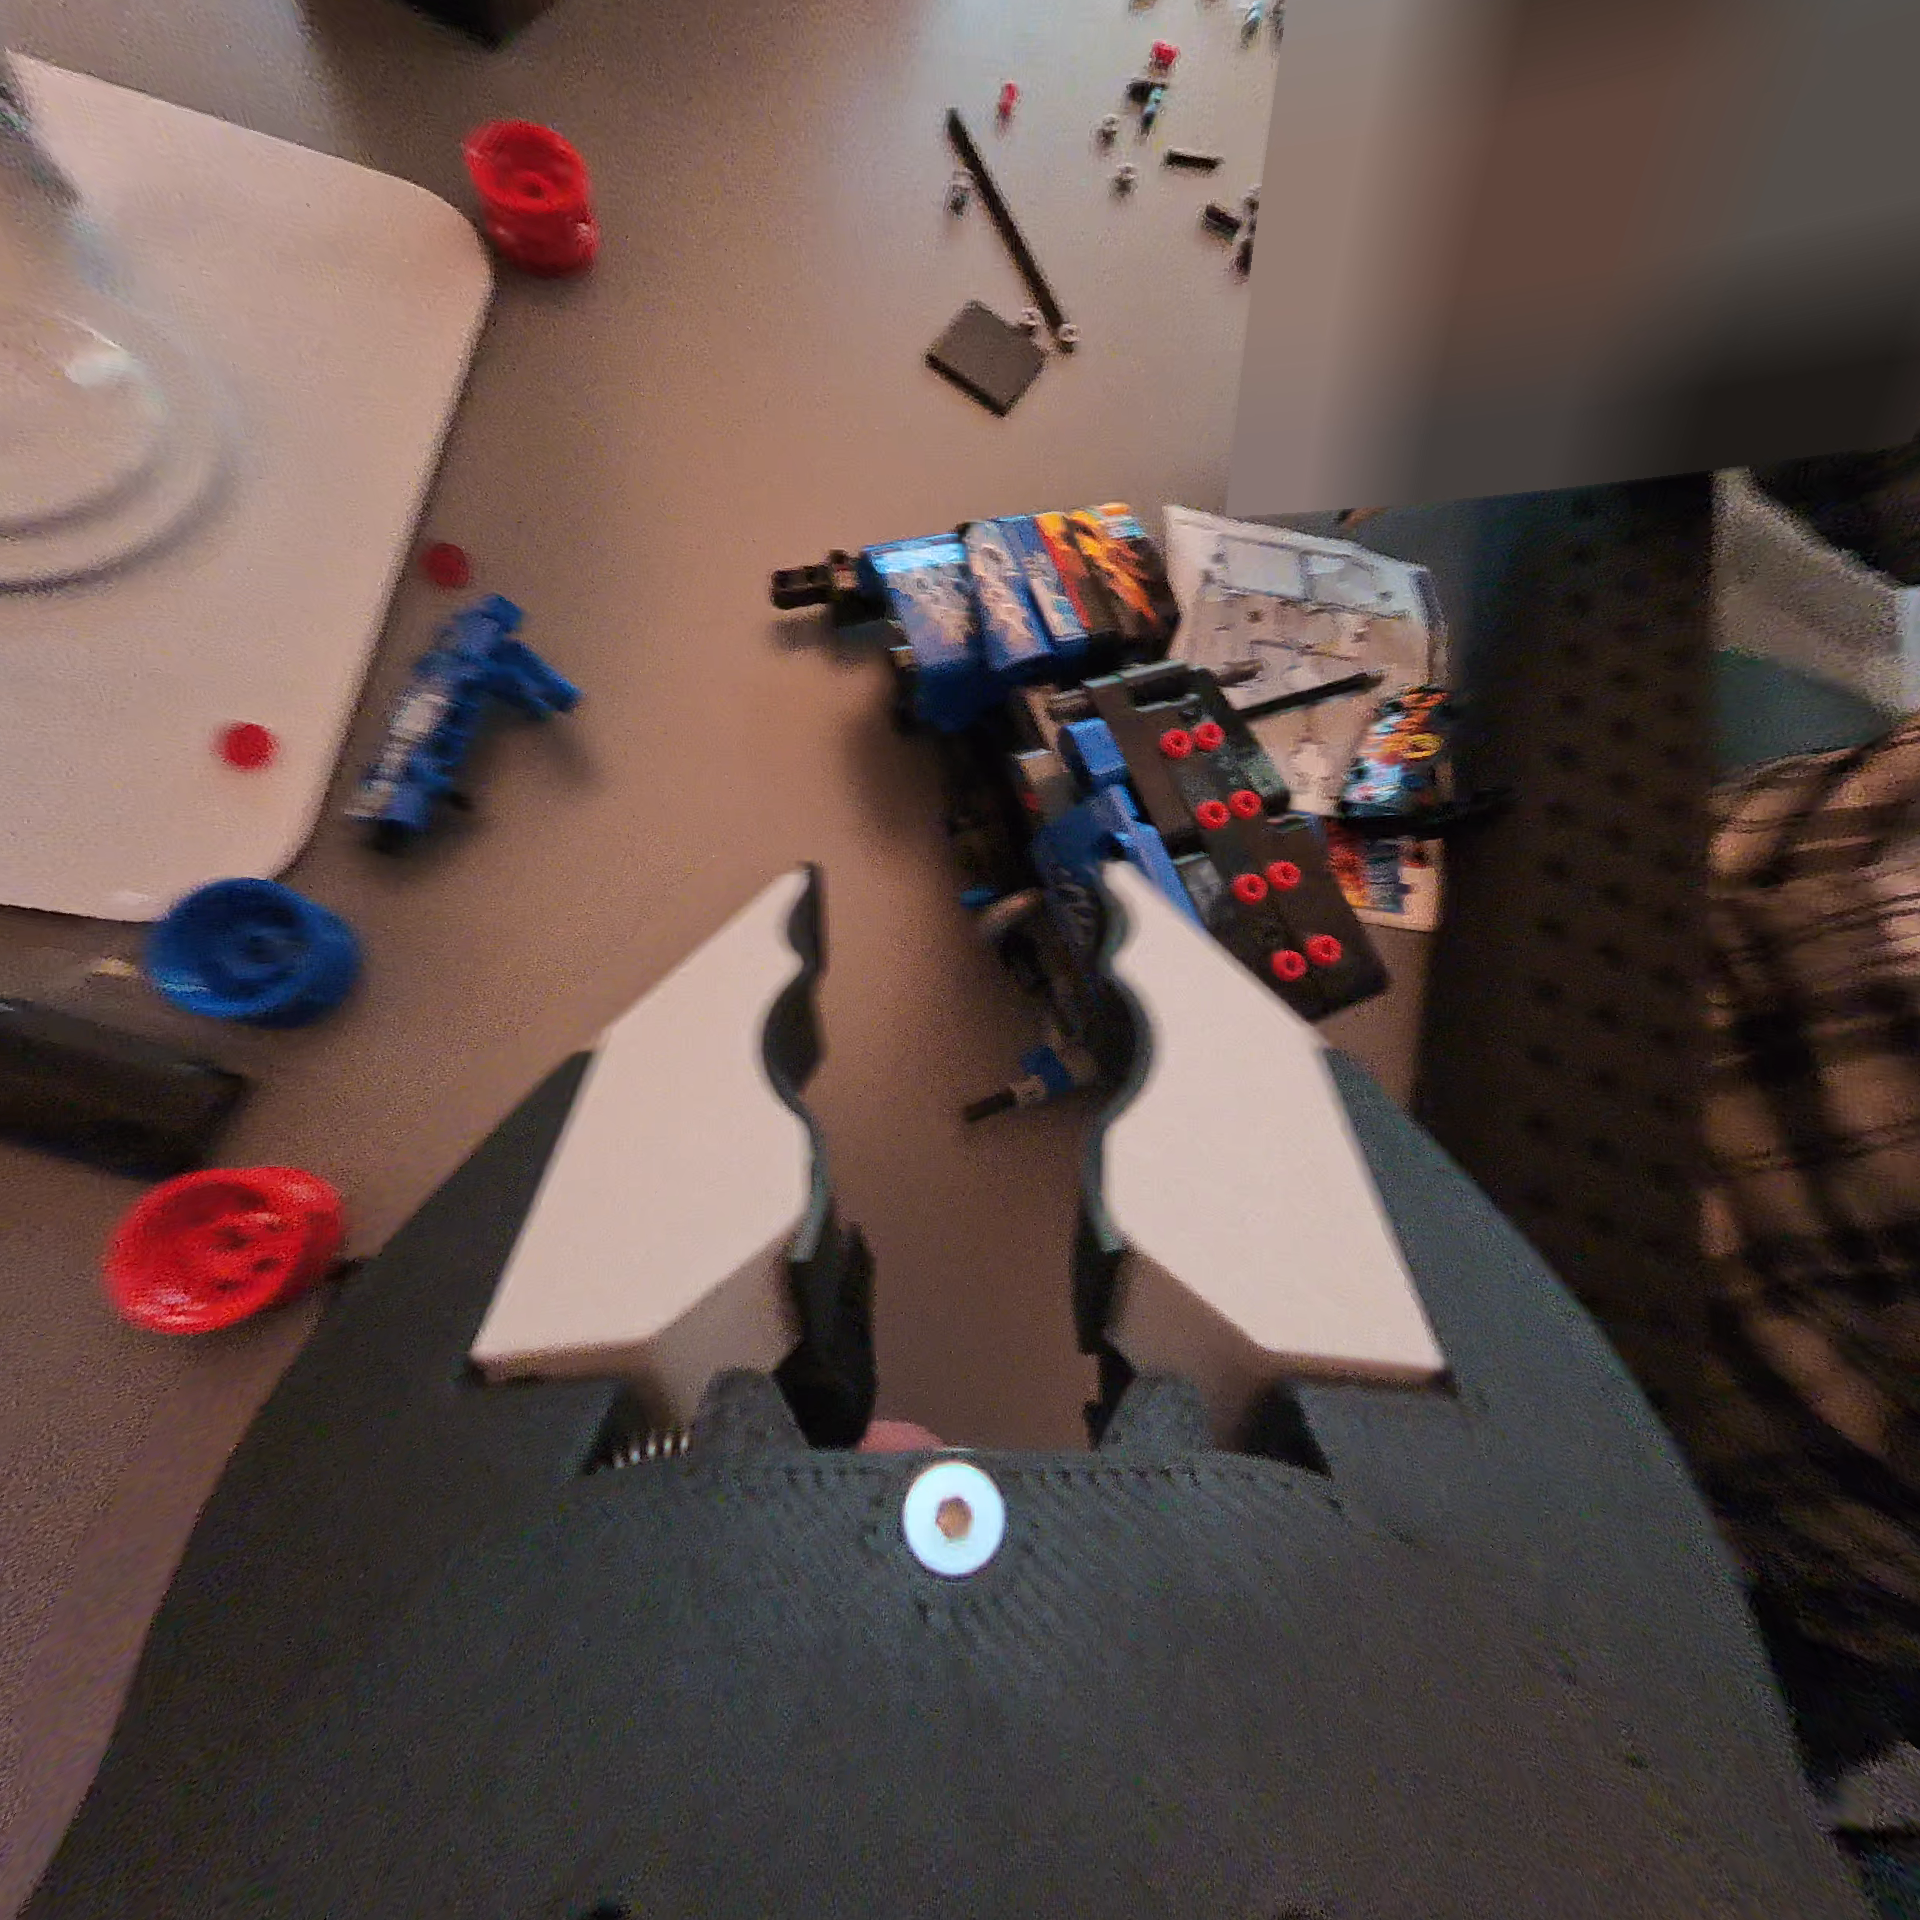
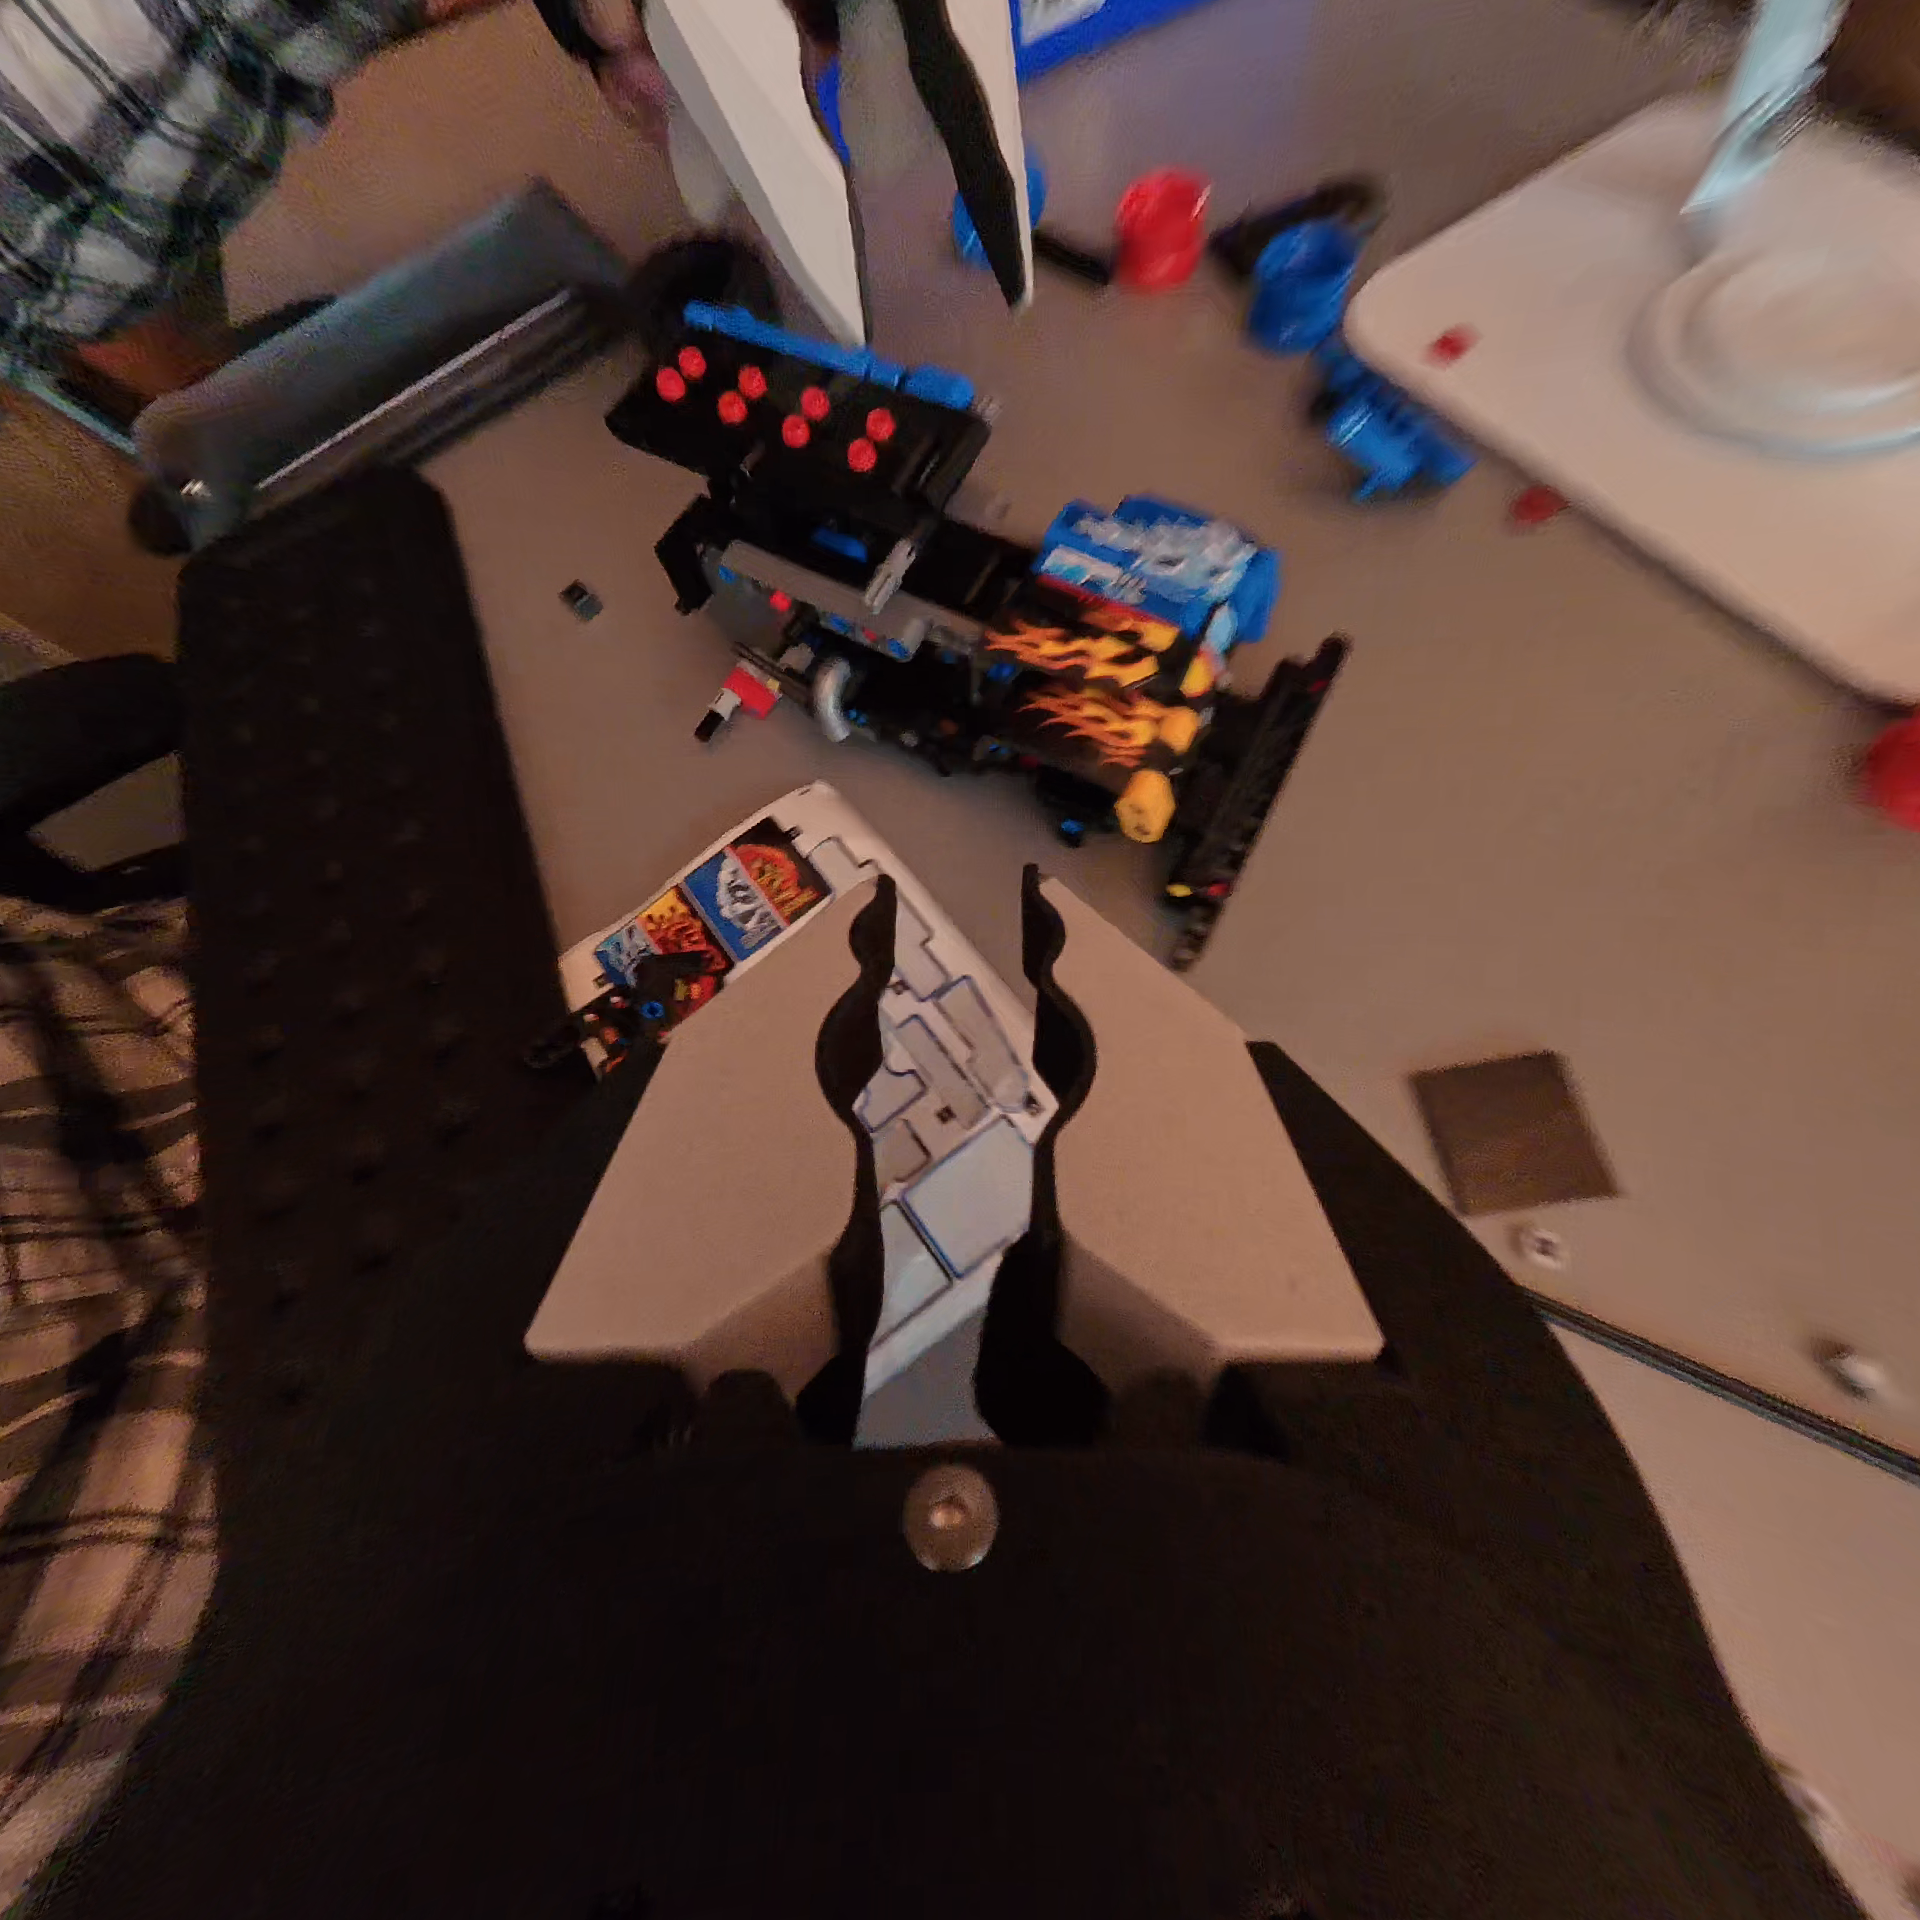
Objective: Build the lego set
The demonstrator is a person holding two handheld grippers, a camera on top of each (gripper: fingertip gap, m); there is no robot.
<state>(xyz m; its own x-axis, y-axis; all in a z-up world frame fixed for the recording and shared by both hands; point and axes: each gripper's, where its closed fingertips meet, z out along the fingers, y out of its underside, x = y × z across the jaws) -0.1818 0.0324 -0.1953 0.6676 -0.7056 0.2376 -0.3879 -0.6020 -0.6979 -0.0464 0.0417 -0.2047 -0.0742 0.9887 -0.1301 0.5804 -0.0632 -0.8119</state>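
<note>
Blurred throughout. Hidden in part behind the left gripper's [image 1: 961, 904] right finger: the lego truck [image 1: 1091, 748]. Cut off at frame edges: glass dish [image 1: 83, 436], black bar [image 1: 94, 1091]. Unidentifiably small: scattered pieces [image 1: 1174, 135].

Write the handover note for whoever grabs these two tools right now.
Left tool: open, empty, above the table beside the half-built truck.
Right tool: open, empty, over the sticker sheet.
Done: the truck's body with flame panels is assembled and lies on the table; no wheels on it.
Loose: red wheels, blue wheel, blue sub-assembly, small parts at the far end.
Left: fit the wheels and the rest.
</note>
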